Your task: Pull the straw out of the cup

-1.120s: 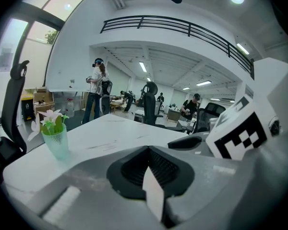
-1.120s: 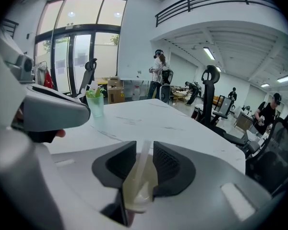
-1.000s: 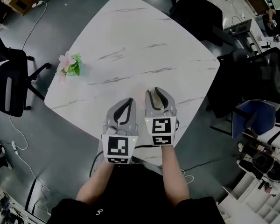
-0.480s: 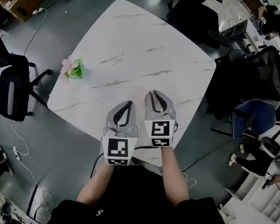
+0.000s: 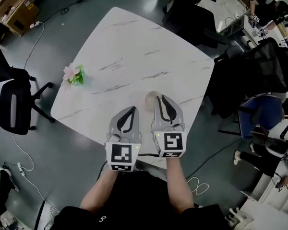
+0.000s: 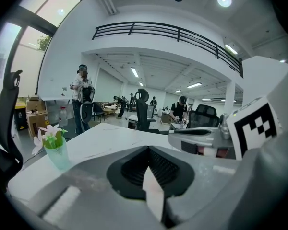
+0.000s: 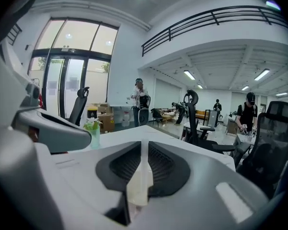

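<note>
The right gripper (image 7: 143,145) had its jaws pinching a pale cream strip, the straw (image 7: 138,181), which ran from the tips back toward the camera; the left gripper (image 6: 148,150) had its jaws pressed together at the tips, with a white sliver in the seam behind them that could not be identified. Both grippers hovered side by side over the near edge of the counter (image 5: 134,47), pointing away from the person. The cup (image 5: 150,98) stood on the counter just left of the right jaws' tip, a little beyond the left gripper; whether it touched either was unclear. A small pot of flowers (image 5: 74,74) stood well apart, at the counter's left edge.
</note>
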A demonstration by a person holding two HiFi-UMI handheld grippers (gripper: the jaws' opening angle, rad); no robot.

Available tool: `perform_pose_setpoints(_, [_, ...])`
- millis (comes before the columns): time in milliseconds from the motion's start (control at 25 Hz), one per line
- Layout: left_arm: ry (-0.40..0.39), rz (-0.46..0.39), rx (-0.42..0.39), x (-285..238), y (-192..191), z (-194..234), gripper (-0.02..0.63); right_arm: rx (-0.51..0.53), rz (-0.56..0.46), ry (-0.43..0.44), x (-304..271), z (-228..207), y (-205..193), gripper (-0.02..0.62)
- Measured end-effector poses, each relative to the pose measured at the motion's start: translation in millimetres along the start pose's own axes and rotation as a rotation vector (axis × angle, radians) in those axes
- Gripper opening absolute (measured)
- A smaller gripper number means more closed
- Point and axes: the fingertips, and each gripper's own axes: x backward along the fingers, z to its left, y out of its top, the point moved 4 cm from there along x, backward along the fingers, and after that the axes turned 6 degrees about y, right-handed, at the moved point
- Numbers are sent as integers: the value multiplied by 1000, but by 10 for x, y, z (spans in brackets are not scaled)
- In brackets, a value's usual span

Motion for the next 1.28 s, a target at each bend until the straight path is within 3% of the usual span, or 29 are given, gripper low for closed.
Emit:
perform_pose_setpoints(720, [-81,-105,-100,551,248,-116,2,-139,-273,-78,883,212,425,46])
perform_pose_setpoints(1280, [-163,-203,-153,722,540,-221,2,-249,-351,-168,1395,271,408,44])
